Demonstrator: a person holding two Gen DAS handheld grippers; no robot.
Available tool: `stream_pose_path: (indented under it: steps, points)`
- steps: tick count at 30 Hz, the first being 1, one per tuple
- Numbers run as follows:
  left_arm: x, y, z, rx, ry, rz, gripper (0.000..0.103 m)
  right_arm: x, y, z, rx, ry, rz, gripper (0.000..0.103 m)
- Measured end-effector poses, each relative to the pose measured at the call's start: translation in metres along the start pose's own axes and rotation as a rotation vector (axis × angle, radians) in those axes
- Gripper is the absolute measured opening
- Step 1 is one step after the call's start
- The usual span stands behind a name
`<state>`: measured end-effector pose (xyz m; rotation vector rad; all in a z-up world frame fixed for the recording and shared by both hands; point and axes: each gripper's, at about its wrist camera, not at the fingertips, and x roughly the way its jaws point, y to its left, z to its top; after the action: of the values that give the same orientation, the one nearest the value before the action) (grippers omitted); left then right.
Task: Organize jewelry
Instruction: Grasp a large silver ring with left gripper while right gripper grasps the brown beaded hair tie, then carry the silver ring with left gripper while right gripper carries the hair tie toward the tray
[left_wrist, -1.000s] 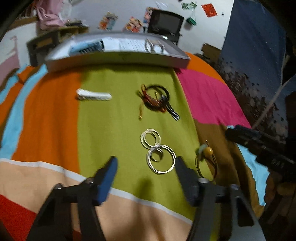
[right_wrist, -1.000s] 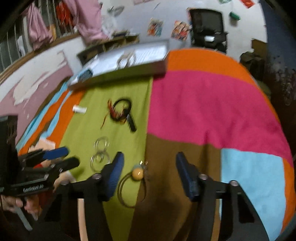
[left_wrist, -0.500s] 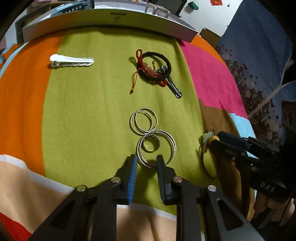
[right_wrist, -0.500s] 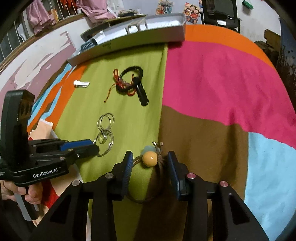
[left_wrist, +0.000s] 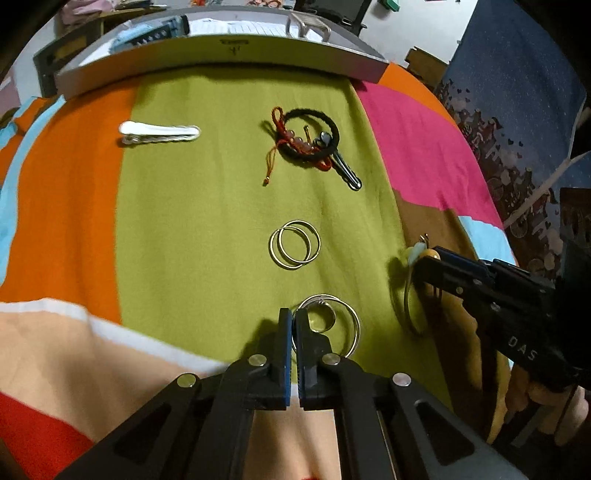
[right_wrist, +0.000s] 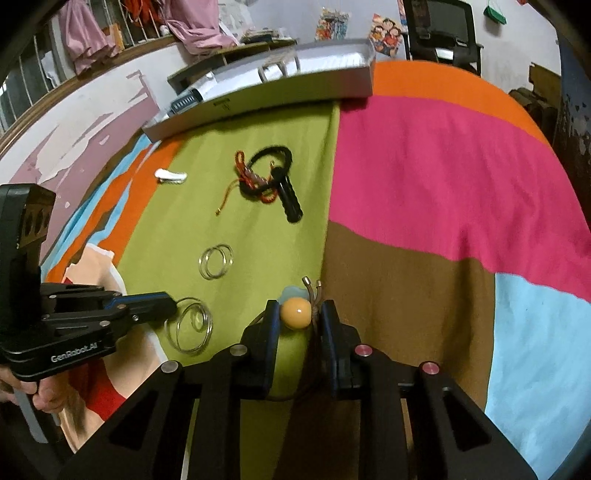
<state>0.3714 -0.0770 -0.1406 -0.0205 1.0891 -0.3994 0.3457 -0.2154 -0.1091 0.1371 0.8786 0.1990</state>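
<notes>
Covering nearly every frame, a colour-block blanket (left_wrist: 207, 206) spreads in green, orange, pink, brown and blue. Along the top edge lies a grey tray (left_wrist: 221, 55), with a white wall and a black chair (right_wrist: 439, 26) behind. Low at centre, the left gripper (left_wrist: 293, 325) is clenched on the large silver hoops (left_wrist: 332, 321). The right gripper (right_wrist: 297, 314) grasps the bead bracelet (right_wrist: 295, 313).

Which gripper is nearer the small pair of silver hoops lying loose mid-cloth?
Left. The left gripper is shut on the large hoops just short of the small hoops; the right gripper, clamped on the bead bracelet, sits farther off to the side.
</notes>
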Motion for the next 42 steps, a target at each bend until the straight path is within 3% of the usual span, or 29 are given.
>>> stream_pose_path:
  steps: [13,18,23,29,35,42]
  points:
    - [-0.043,0.004,0.005,-0.030,-0.123,-0.017,0.002,-0.033,0.002,0.010,-0.030,-0.162,0.039,0.020]
    - [-0.064,-0.001,0.024,-0.029,-0.174,-0.027,0.002,-0.046,0.006,0.022,-0.041,-0.223,0.032,0.020]
    - [-0.089,0.002,0.060,-0.009,-0.245,-0.006,0.002,-0.062,0.005,0.059,-0.067,-0.300,0.014,0.020]
    - [-0.105,0.007,0.122,-0.013,-0.366,0.036,0.002,-0.064,-0.006,0.137,-0.071,-0.379,-0.009,0.020]
    - [-0.088,0.028,0.184,-0.085,-0.459,0.067,0.002,-0.033,-0.016,0.201,-0.082,-0.397,-0.077,0.020]
    - [-0.027,0.051,0.218,-0.142,-0.406,0.094,0.002,0.020,-0.020,0.225,-0.115,-0.299,-0.138,0.020]
